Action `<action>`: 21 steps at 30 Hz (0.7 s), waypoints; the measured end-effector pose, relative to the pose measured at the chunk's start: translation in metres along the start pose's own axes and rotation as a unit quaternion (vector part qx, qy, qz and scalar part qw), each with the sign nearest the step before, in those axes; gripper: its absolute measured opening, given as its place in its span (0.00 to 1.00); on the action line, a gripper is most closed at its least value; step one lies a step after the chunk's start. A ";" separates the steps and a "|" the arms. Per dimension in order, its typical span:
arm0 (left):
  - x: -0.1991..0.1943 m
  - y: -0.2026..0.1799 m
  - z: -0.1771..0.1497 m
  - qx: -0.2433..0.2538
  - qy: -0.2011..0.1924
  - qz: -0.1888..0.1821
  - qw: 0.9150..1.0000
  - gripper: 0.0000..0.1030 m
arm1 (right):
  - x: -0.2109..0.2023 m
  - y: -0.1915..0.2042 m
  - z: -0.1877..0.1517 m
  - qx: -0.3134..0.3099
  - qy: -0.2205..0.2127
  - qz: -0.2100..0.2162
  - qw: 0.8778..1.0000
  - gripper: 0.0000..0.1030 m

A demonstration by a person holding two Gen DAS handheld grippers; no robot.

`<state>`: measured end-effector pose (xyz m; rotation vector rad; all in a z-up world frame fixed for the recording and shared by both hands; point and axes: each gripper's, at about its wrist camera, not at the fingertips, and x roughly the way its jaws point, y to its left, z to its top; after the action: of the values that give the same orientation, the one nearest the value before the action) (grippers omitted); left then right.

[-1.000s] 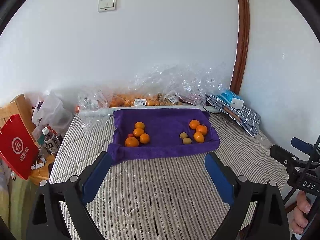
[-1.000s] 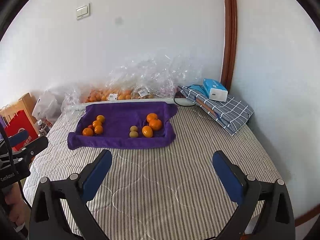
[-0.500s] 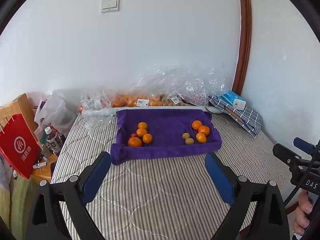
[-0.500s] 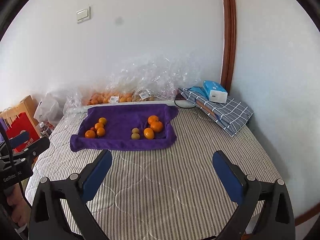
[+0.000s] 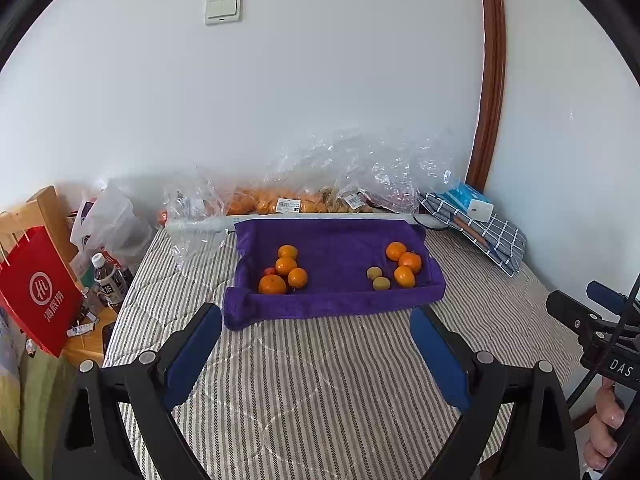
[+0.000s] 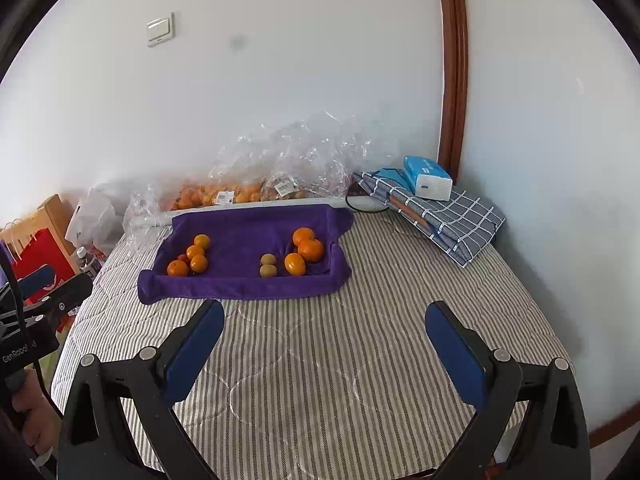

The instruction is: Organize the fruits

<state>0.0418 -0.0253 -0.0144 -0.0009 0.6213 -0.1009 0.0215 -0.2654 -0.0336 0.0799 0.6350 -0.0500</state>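
Note:
A purple towel (image 5: 336, 304) (image 6: 248, 284) lies on the striped bed. Its left side holds several oranges (image 5: 286, 266) (image 6: 195, 251) and a small red fruit (image 5: 269, 271). On its right side sit three oranges (image 5: 404, 276) (image 6: 310, 249) and two greenish kiwis (image 5: 381, 283) (image 6: 267, 270). My left gripper (image 5: 316, 350) is open and empty, hanging over the bed short of the towel's front edge. My right gripper (image 6: 324, 344) is open and empty too, likewise short of the towel.
Clear plastic bags of fruit (image 5: 320, 200) (image 6: 240, 194) lie along the wall behind the towel. A checked cloth with a tissue pack (image 5: 472, 208) (image 6: 428, 180) is at the back right. A red paper bag (image 5: 36, 292) and bottles (image 5: 106, 280) stand left of the bed.
Both grippers have drawn back and up a little; the towel and fruit look slightly farther off. Nothing was picked up or moved.

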 end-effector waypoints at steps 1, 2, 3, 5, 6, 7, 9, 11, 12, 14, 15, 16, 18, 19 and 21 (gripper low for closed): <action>0.000 0.000 0.000 0.000 0.000 0.000 1.000 0.93 | 0.000 -0.001 0.000 0.001 0.000 0.000 1.000 0.97; -0.001 0.001 0.001 0.000 0.000 0.001 1.000 0.93 | 0.000 -0.001 0.000 0.001 0.000 0.000 1.000 0.97; -0.001 0.002 0.002 0.000 -0.001 0.001 1.000 0.93 | 0.000 -0.001 0.000 0.001 0.000 0.000 1.000 0.97; -0.002 0.003 0.002 -0.002 -0.002 0.001 1.000 0.93 | 0.000 -0.002 -0.001 0.001 0.000 0.001 1.000 0.97; -0.003 0.003 0.002 -0.002 -0.003 0.001 1.000 0.93 | -0.001 -0.002 -0.001 0.002 0.000 0.001 1.000 0.97; -0.003 0.003 0.002 -0.001 -0.003 0.002 1.000 0.93 | 0.000 -0.003 0.000 0.003 0.000 0.003 1.000 0.97; -0.003 0.002 0.003 -0.001 -0.004 0.004 1.000 0.93 | 0.000 -0.003 -0.001 0.006 0.001 0.005 1.000 0.97; -0.004 0.002 0.003 -0.002 -0.004 0.002 1.000 0.93 | -0.001 -0.003 -0.001 0.006 0.000 0.004 1.000 0.97; -0.004 0.003 0.003 -0.002 -0.004 0.002 1.000 0.93 | -0.001 -0.003 -0.001 0.005 0.000 0.003 1.000 0.97; -0.004 0.003 0.003 -0.002 -0.004 0.002 1.000 0.93 | 0.000 -0.002 -0.001 0.003 0.000 0.002 1.000 0.97; -0.004 0.003 0.003 -0.002 -0.004 0.002 1.000 0.93 | 0.000 -0.001 -0.001 0.002 0.000 0.002 1.000 0.97; -0.004 0.002 0.003 -0.002 -0.004 0.004 1.000 0.93 | -0.001 0.000 -0.002 0.001 -0.001 0.003 1.000 0.97; -0.004 0.003 0.003 -0.004 -0.005 0.003 1.000 0.93 | -0.002 0.000 -0.002 0.001 -0.002 0.001 1.000 0.97; -0.004 0.004 0.004 -0.004 -0.004 0.002 1.000 0.93 | -0.002 0.000 -0.002 0.002 -0.003 0.002 1.000 0.97; -0.004 0.004 0.004 -0.004 -0.005 0.003 1.000 0.93 | -0.003 0.000 -0.001 0.003 -0.003 0.002 1.000 0.97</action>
<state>0.0409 -0.0212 -0.0088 -0.0067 0.6112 -0.0920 0.0184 -0.2651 -0.0331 0.0866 0.6284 -0.0487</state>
